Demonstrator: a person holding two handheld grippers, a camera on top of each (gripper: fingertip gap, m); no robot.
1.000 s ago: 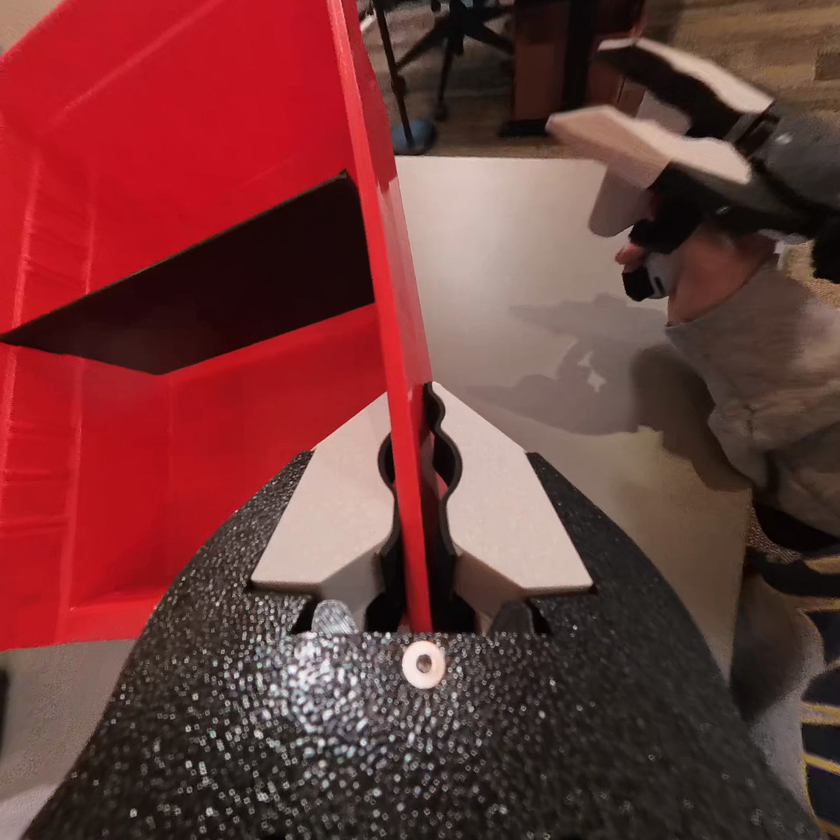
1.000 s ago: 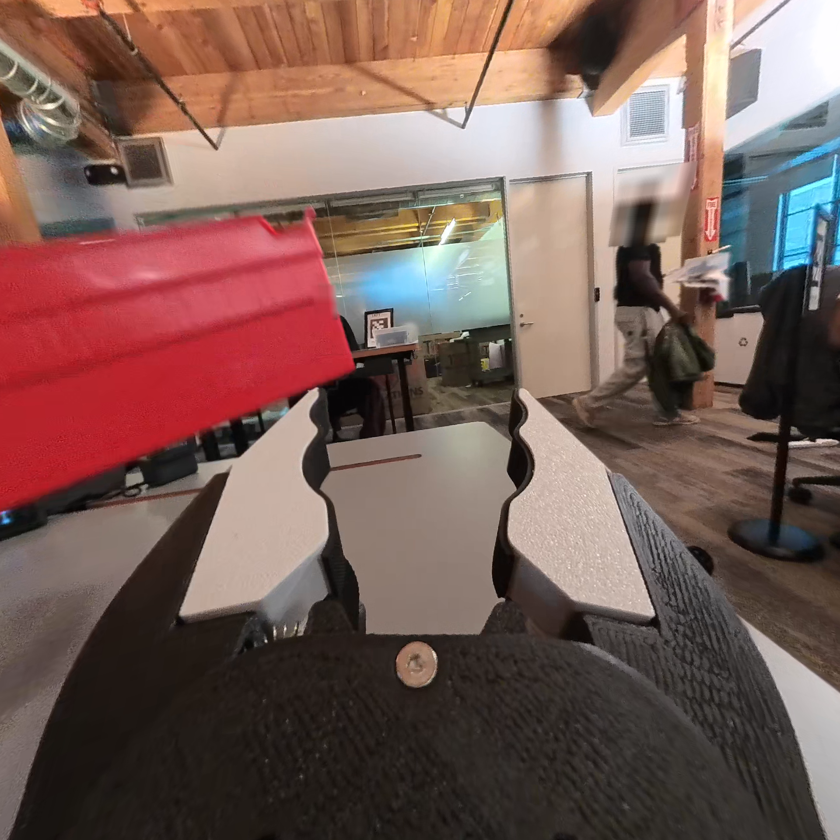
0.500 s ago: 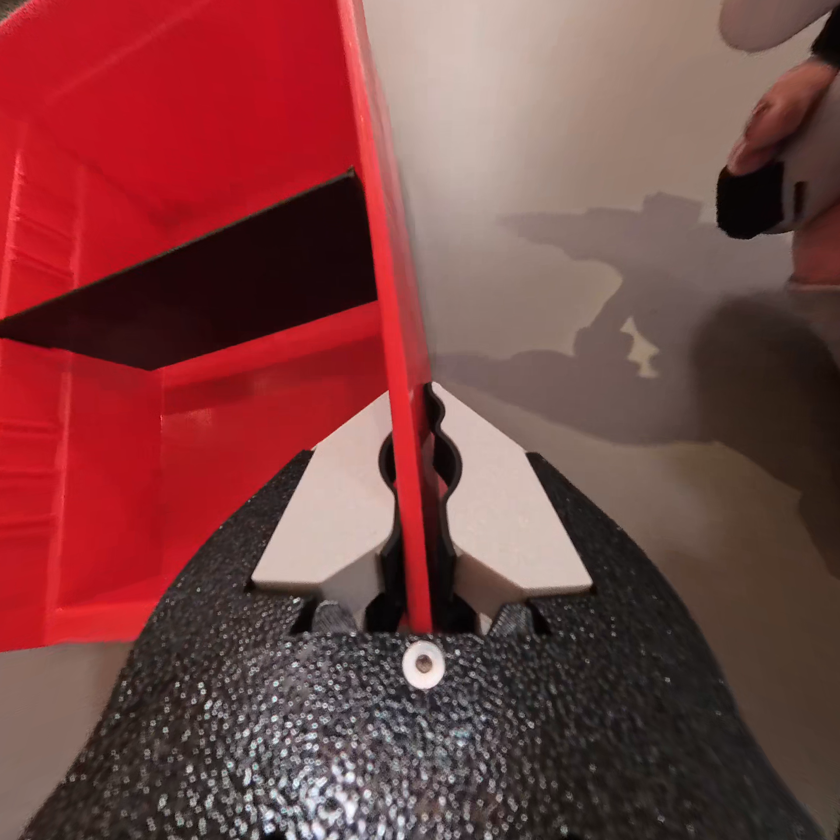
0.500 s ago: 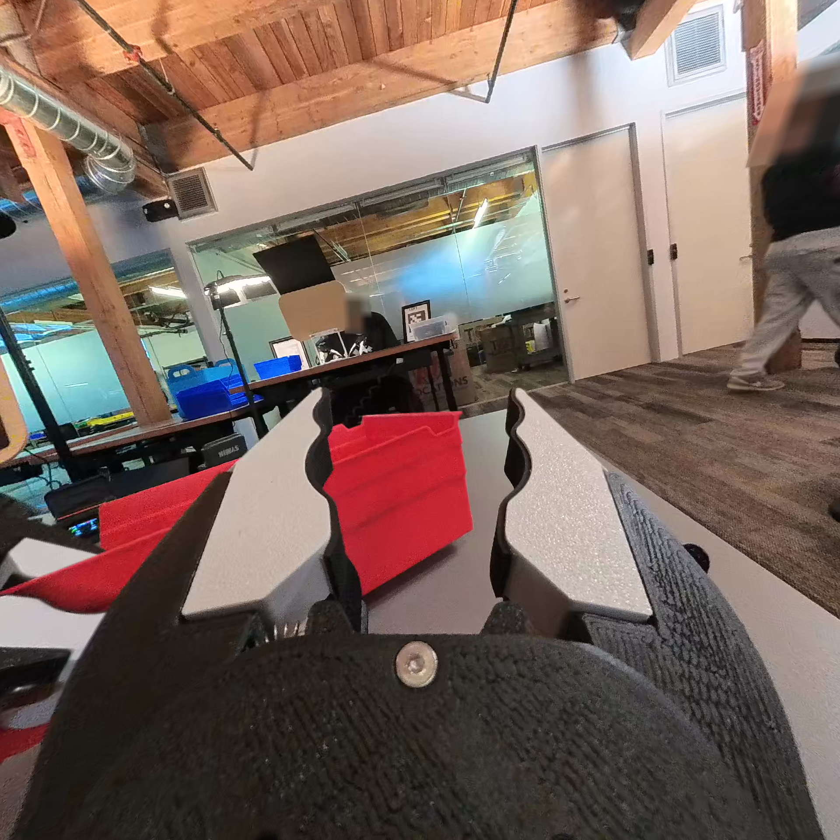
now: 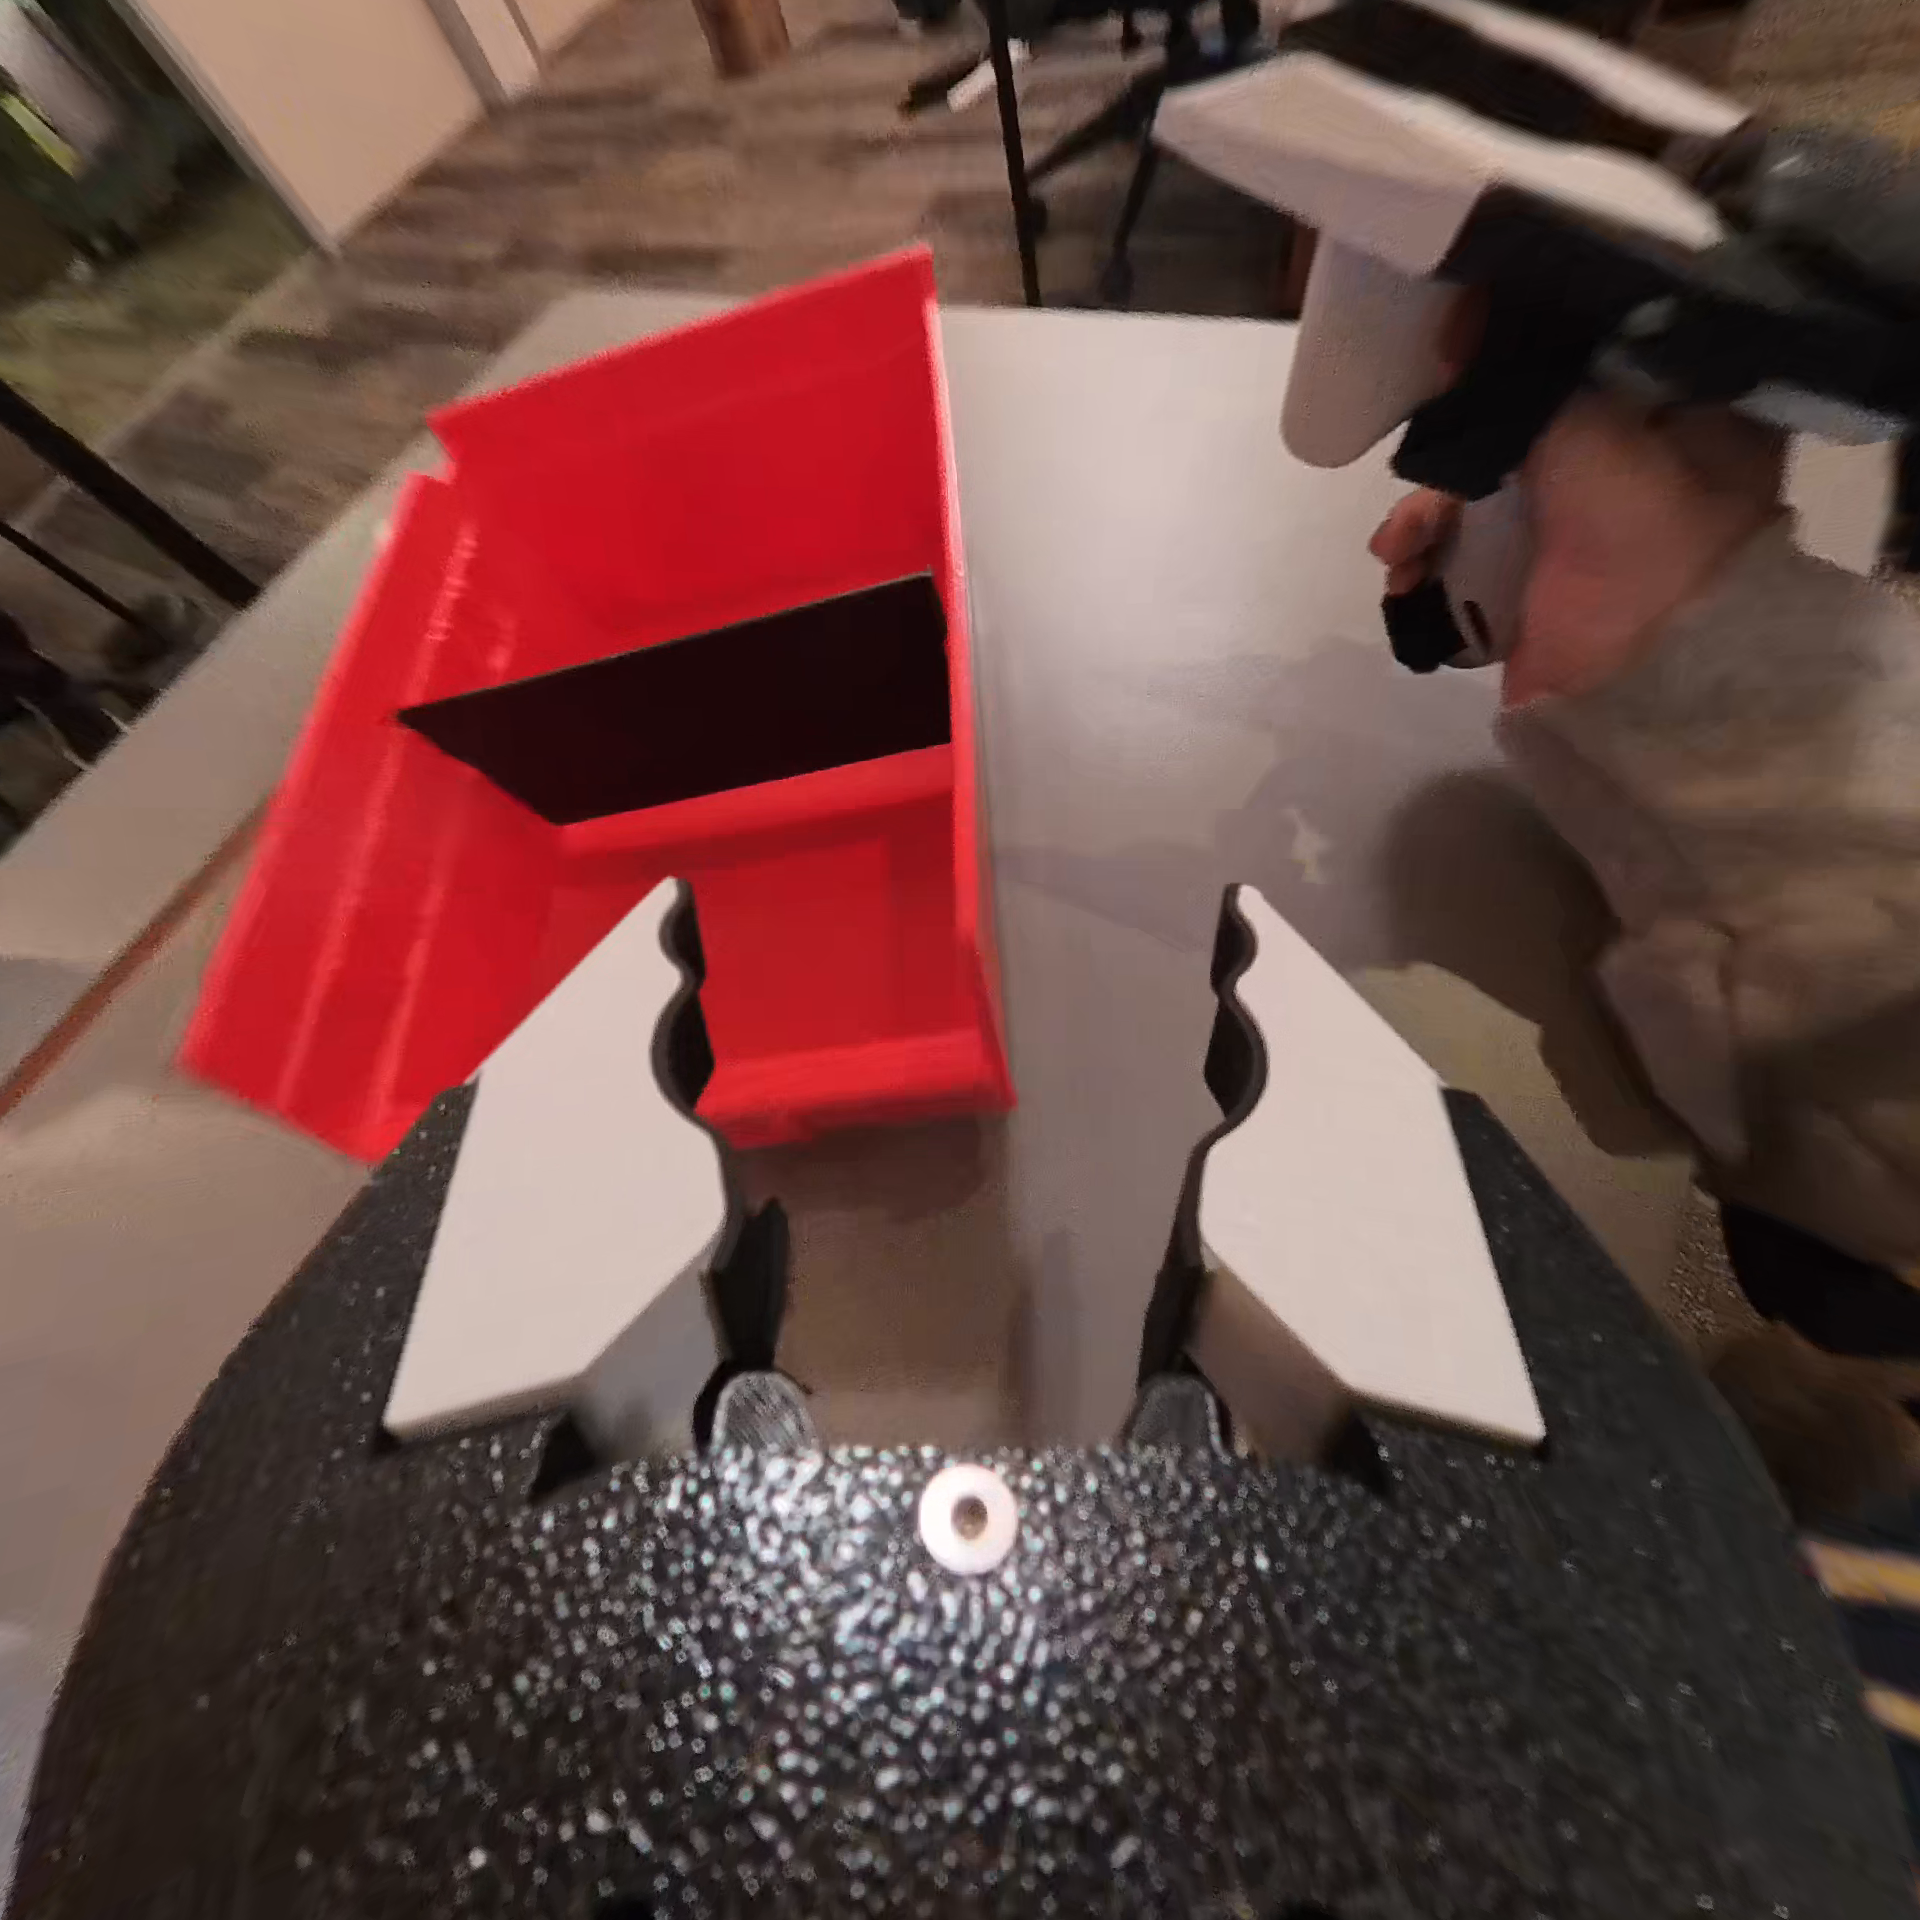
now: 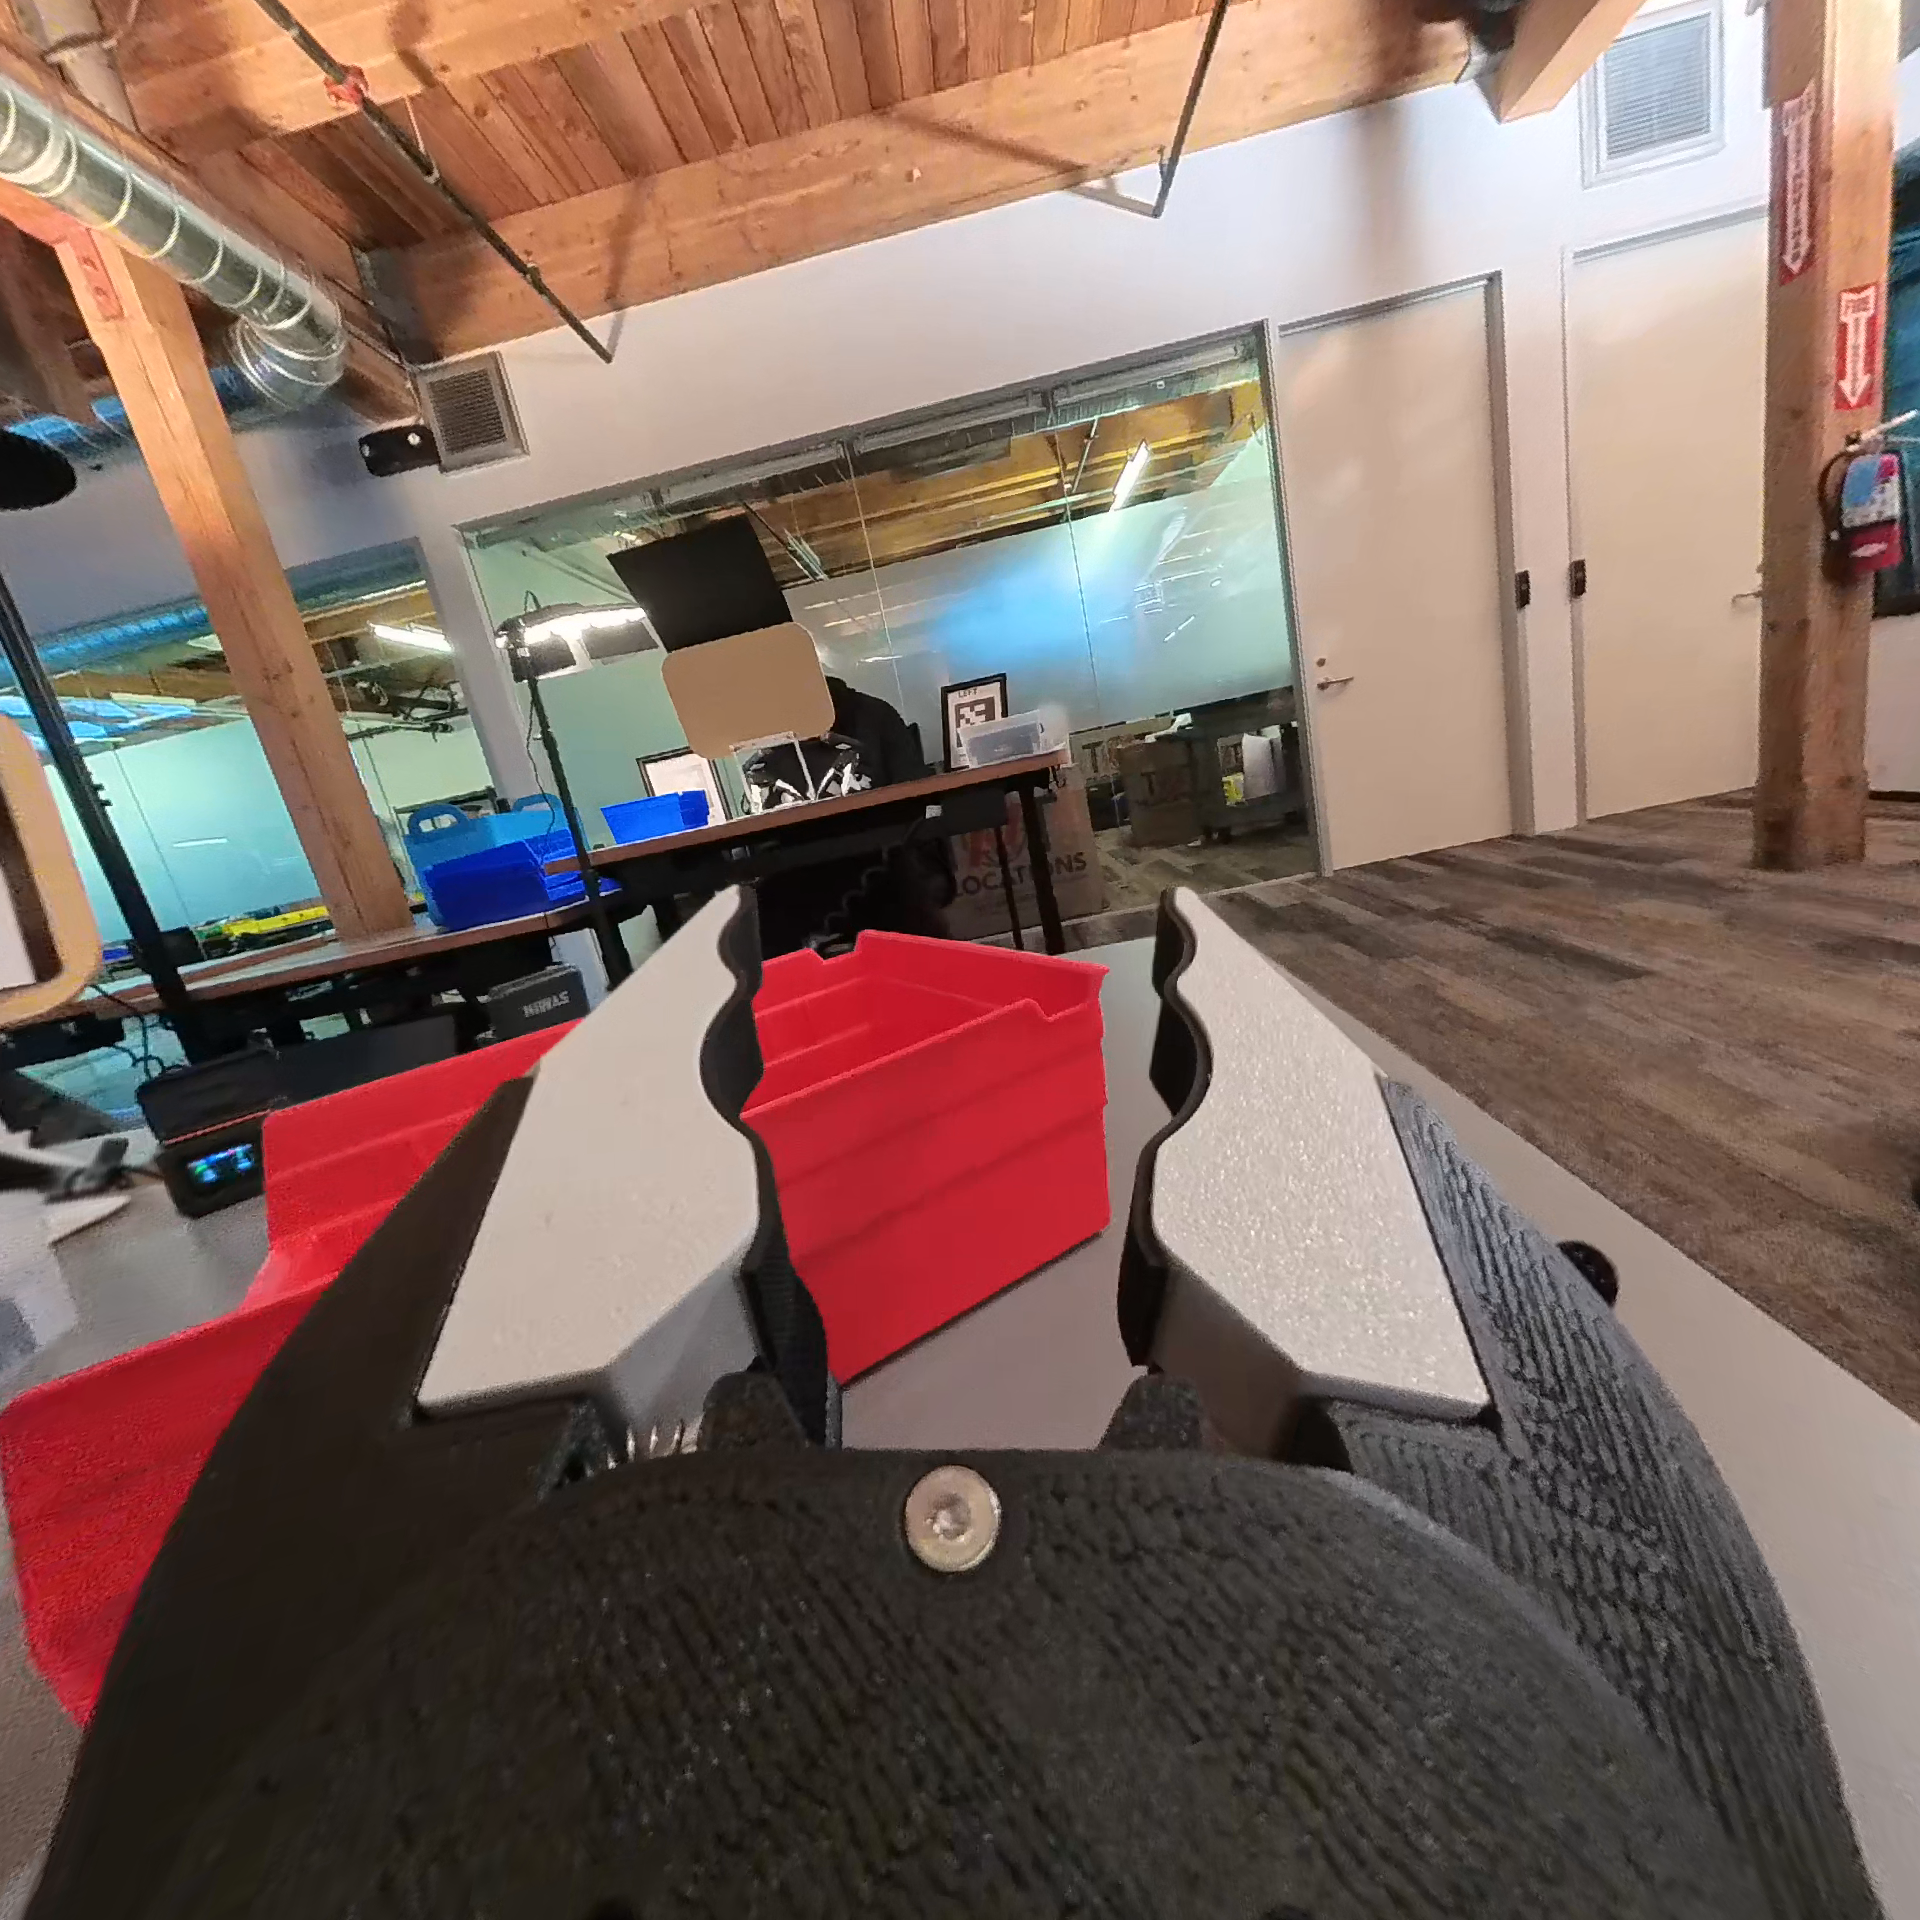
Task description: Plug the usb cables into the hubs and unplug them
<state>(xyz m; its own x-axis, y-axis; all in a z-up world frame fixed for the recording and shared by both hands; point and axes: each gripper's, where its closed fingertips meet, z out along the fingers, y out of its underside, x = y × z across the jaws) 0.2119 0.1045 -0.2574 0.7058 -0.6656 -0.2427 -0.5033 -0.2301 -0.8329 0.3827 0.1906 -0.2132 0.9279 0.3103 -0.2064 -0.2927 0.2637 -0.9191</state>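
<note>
Jaws apart, red bin (image 5: 665, 665) probably free

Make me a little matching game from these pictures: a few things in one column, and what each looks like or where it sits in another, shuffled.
Things:
1. red bin
2. divider
3. left gripper
4. table

Descriptions:
A. black, standing across the inside of the bin
B. open, holding nothing
C. pale grey, bearing the bin
D. resting on the table, nothing inside but its divider

Pairs: 1-D, 2-A, 3-B, 4-C
</note>
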